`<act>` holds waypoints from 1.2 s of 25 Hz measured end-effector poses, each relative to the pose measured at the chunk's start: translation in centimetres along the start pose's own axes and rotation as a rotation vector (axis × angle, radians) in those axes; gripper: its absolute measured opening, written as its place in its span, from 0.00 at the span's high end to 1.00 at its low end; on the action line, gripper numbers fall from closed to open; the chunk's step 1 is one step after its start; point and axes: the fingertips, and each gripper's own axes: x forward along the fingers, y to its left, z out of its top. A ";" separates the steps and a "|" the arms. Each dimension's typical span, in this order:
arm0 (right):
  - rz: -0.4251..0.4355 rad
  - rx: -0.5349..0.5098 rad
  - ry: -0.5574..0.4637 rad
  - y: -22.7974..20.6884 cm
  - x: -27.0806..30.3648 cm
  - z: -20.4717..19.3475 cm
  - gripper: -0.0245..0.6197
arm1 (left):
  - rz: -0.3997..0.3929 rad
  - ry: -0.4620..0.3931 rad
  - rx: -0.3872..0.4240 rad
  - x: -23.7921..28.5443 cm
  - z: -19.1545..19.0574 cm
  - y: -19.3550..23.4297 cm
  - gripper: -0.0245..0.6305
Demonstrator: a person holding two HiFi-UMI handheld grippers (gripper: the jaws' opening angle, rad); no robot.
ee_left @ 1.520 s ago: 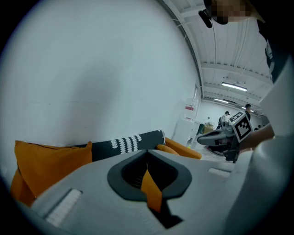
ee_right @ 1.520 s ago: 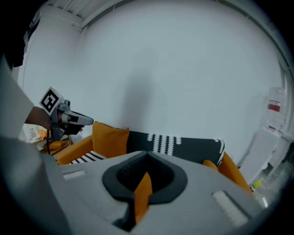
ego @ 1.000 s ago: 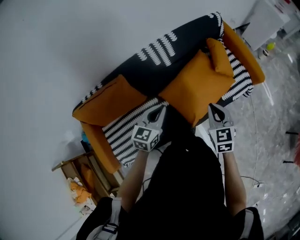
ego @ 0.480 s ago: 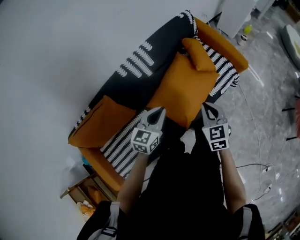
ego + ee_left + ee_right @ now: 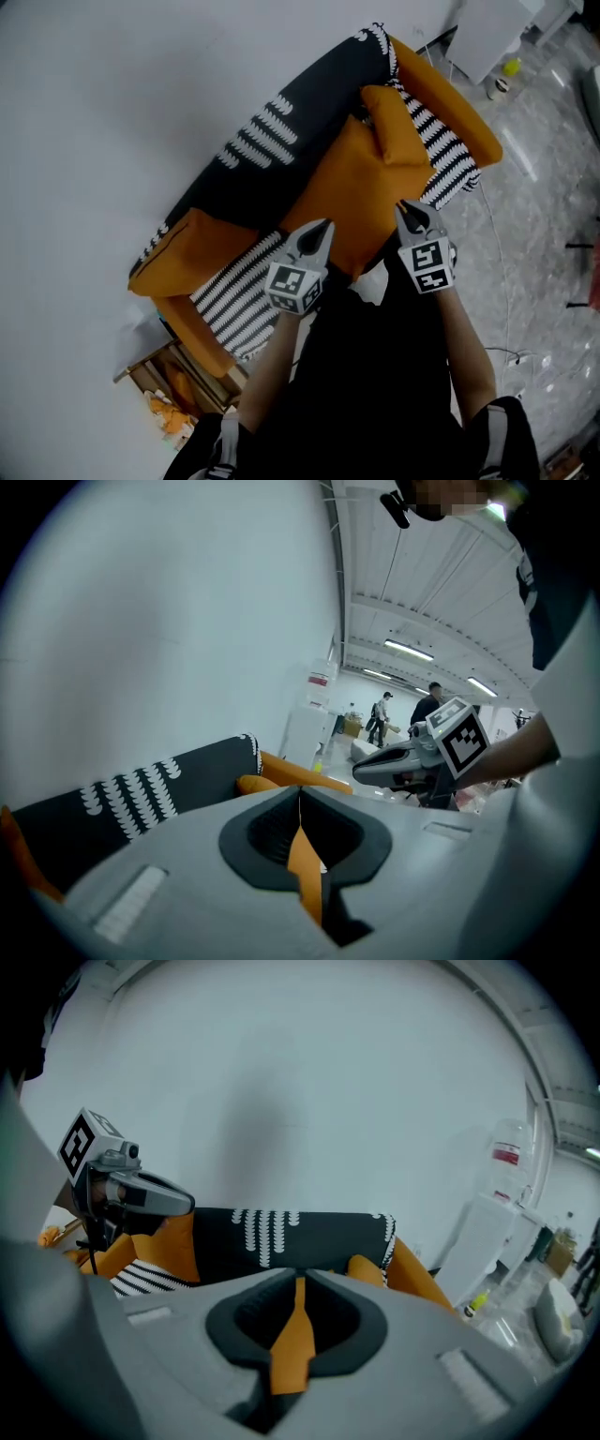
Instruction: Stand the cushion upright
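The large orange cushion (image 5: 352,192) lies tilted across the striped seat of the sofa (image 5: 300,103). Its near edge is at the seat's front, and its far end is up by a smaller orange pillow (image 5: 389,117) close to the dark backrest. The left claw (image 5: 323,228) is clenched on the cushion's near left corner, with a fold of orange cloth pinched between its jaws. The right claw (image 5: 403,208) grips the near right corner, and its jaws have just been easing apart a little, with orange cloth caught in the narrow gap between them.
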 end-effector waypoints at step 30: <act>0.254 -0.192 0.211 -13.5 20.7 -10.3 0.55 | 0.209 0.107 -0.123 20.5 -1.6 2.2 0.94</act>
